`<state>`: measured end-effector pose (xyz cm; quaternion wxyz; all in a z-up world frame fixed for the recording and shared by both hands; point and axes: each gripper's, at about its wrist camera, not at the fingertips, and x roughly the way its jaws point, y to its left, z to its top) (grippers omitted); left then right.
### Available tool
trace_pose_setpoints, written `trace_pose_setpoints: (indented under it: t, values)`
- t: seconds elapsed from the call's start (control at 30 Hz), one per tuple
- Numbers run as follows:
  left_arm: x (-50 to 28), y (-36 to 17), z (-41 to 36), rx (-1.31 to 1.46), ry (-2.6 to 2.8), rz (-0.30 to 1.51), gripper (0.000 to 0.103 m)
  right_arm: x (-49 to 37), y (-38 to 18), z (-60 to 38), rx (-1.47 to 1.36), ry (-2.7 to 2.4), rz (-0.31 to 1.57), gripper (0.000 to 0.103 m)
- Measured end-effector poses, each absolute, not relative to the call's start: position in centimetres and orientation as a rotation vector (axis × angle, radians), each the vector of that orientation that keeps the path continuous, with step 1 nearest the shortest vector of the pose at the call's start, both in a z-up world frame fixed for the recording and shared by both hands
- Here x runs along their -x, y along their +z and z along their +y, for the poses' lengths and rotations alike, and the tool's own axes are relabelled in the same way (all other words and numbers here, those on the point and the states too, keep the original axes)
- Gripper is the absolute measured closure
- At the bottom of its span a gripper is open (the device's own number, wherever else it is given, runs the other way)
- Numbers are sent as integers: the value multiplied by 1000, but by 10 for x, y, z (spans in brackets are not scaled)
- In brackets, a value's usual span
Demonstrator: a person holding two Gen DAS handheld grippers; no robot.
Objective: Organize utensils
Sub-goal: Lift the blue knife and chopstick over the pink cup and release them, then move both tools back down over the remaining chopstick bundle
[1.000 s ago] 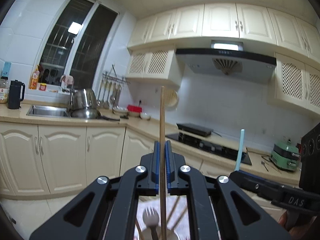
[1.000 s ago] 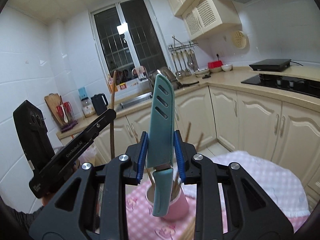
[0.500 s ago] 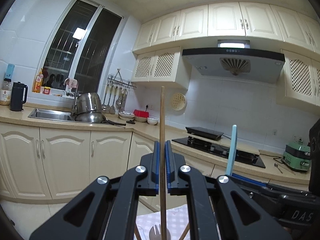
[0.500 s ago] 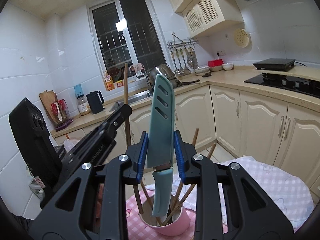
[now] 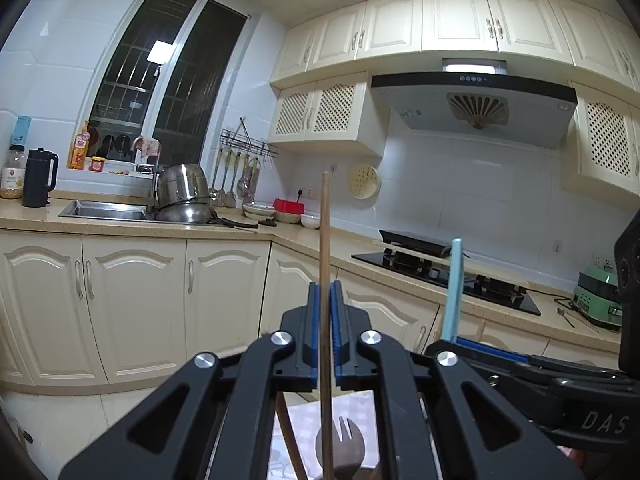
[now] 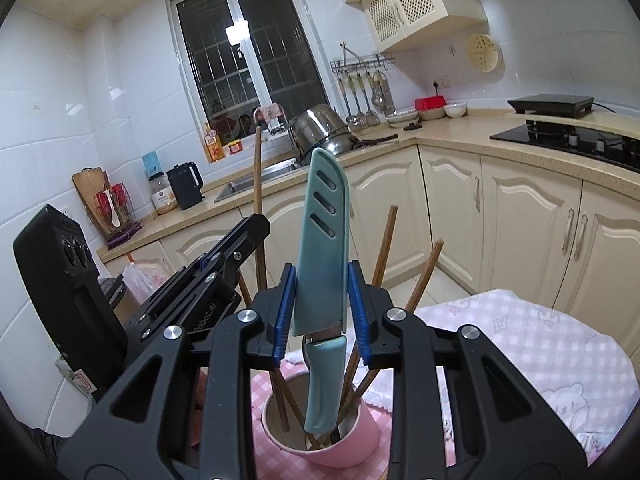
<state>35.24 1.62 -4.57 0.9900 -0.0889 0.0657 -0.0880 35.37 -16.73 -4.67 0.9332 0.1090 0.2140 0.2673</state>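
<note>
left gripper point(image 5: 325, 334): near level, fingers clamped on upright chopstick point(image 5: 325, 248) | right gripper point(image 6: 320, 312): tilted down, fingers clamped on sheathed knife point(image 6: 320, 248) over cup point(image 6: 352, 446)

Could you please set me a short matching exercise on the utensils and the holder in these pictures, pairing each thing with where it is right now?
Things:
1. wooden chopstick
2. sheathed knife
3. fork
4. pink cup

Places:
A. standing on the checked cloth, loose chopsticks leaning in it
B. upright, clamped in the left gripper
C. prongs up, below the left gripper
D. blade end up, clamped in the right gripper, handle dipping into the cup

Pairs: 1-B, 2-D, 3-C, 4-A
</note>
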Motion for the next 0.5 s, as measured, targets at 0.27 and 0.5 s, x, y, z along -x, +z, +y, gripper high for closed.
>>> trace_pose_setpoints:
  t: [0.27, 0.5]
  values:
    - [-327, -35, 28, 188, -193, 127, 29, -341, -35, -189, -276, 510, 405, 32]
    - [-301, -21, 33, 143, -192, 163, 10, -320, -21, -207, -299, 473, 373, 9]
